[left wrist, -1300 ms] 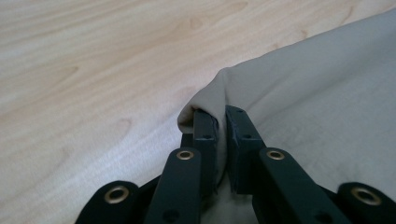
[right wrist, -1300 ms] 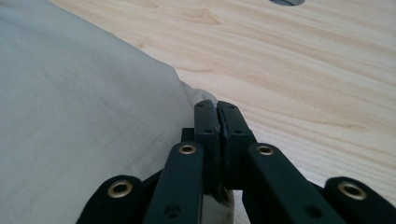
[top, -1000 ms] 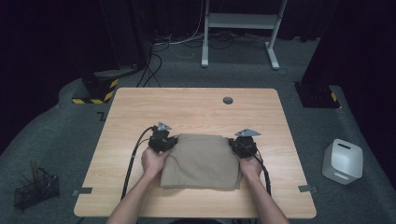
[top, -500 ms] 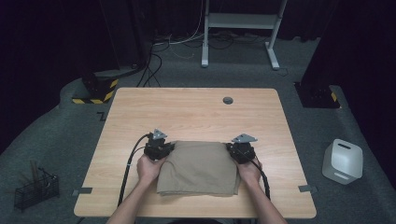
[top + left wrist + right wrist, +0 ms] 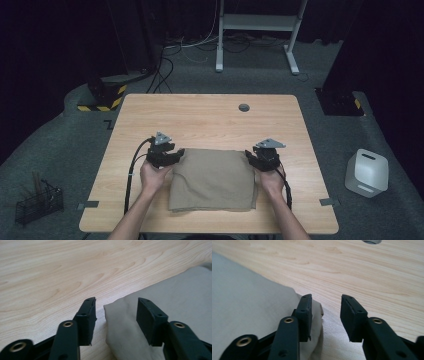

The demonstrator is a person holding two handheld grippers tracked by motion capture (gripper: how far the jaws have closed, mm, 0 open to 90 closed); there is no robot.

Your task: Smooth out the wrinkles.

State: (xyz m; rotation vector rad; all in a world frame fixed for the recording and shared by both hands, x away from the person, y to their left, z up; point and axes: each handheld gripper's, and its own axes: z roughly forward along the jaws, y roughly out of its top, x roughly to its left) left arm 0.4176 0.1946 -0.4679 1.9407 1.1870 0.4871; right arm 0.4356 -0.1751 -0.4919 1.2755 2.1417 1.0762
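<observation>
A folded tan cloth [image 5: 212, 177] lies flat on the near middle of the wooden table [image 5: 210, 120]. My left gripper [image 5: 169, 156] rests at the cloth's far left corner. In the left gripper view this gripper [image 5: 117, 302] is open, and the cloth's corner [image 5: 175, 295] pokes into the gap without being pinched. My right gripper [image 5: 261, 157] sits at the far right corner. In the right gripper view it [image 5: 326, 300] is open too, with the cloth [image 5: 249, 295] bunched against its left jaw and bare wood between the jaws.
A round cable hole [image 5: 244, 107] sits near the table's far edge. On the floor stand a white box [image 5: 366, 172] at the right and a black wire basket [image 5: 37, 202] at the left. A white desk frame [image 5: 255, 30] and cables lie beyond the table.
The cloth and both hands have slid a little toward the near edge. The grippers now sit slightly farther apart at its far corners.
</observation>
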